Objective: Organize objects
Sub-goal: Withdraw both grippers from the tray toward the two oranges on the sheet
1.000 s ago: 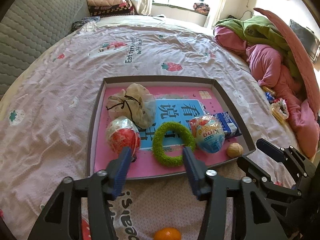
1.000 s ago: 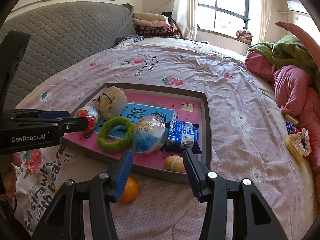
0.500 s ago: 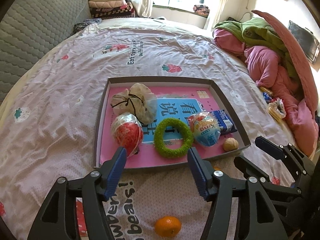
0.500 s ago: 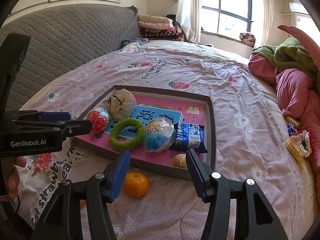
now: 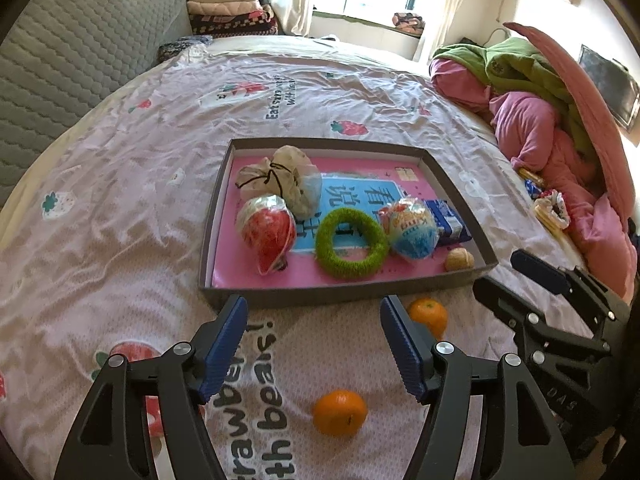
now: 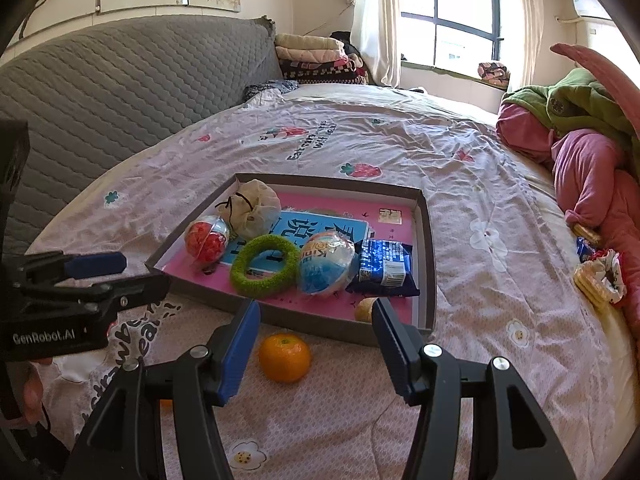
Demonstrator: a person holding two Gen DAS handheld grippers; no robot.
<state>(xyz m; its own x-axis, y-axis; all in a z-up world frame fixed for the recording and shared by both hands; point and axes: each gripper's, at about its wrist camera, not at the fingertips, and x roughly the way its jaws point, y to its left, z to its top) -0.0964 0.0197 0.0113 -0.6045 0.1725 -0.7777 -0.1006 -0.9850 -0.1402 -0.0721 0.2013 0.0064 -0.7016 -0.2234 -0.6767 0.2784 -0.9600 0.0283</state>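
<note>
One "GenRobot.AI" label [image 6: 43, 337] on left gripper [image 6: 120, 272]

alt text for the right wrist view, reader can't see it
The right gripper hangs open and empty over a bedspread, above an orange lying just outside a shallow box. The box holds a green ring, wrapped toys and snacks; the left gripper shows at the left edge.

Bare sheet lies before my left gripper [image 5: 313, 312] up to the tray [image 5: 340, 294] wall — only two oranges [image 5: 340, 412] [image 5: 428, 316] dot it. Inside, the green ring [image 5: 352, 242] and wrapped balls [image 5: 266, 230] crowd the near half — the far right corner stays bare.
</note>
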